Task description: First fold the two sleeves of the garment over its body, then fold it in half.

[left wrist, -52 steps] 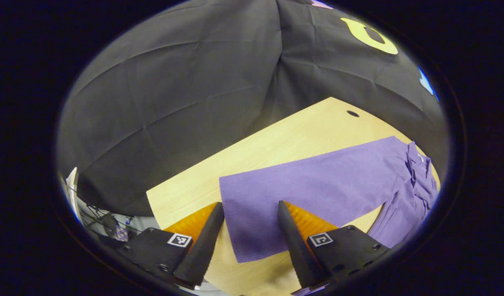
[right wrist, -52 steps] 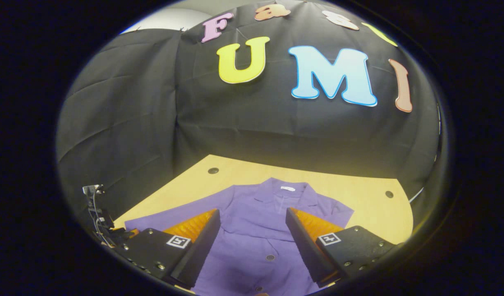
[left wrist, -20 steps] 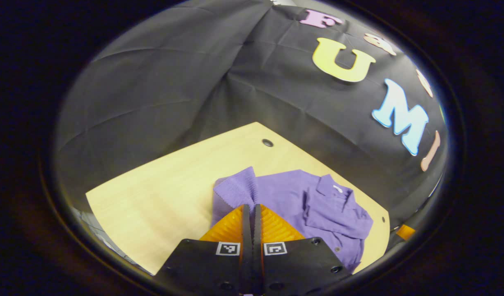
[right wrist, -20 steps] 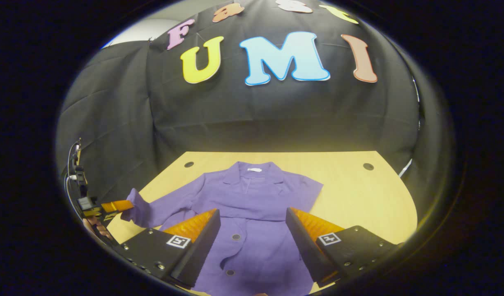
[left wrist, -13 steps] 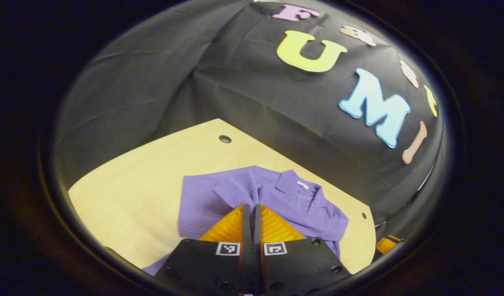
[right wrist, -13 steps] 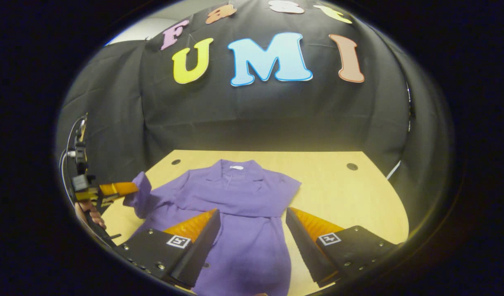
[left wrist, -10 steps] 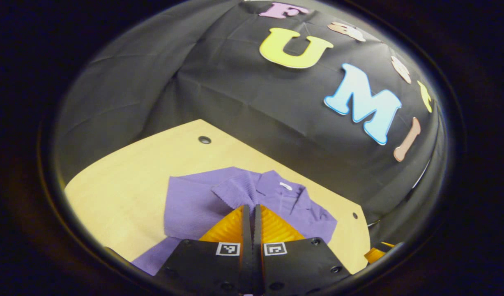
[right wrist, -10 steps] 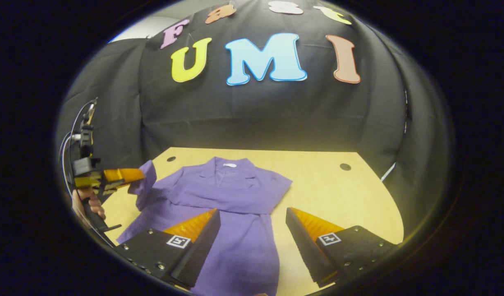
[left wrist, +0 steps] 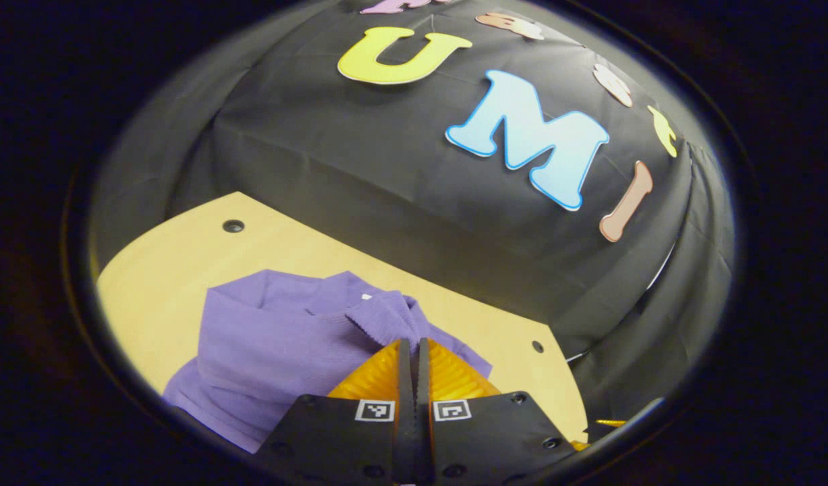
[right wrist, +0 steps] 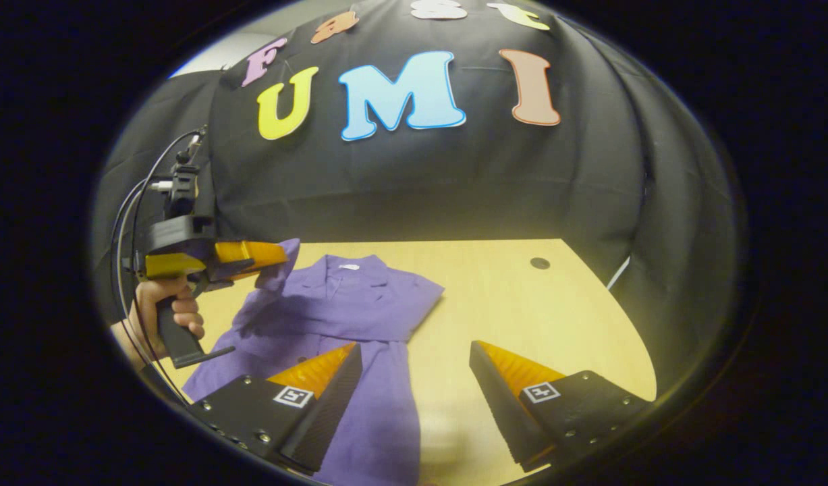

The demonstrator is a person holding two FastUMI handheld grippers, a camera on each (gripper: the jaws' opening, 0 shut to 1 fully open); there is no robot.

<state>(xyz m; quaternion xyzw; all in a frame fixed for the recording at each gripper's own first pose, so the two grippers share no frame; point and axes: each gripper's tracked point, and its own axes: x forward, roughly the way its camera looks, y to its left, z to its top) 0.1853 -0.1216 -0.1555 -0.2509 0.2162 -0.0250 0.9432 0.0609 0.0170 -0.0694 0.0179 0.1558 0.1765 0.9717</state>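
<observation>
Between left jaws, sleeve cuff.

**Setting: recording booth for manipulation data**

A staged booth is indicated rather than a lived-in home. A black cloth wall is hung behind and around a light wooden table with round cable holes. A handheld gripper trailing cables is gripped by a hand. A purple garment is laid out on the table.
</observation>
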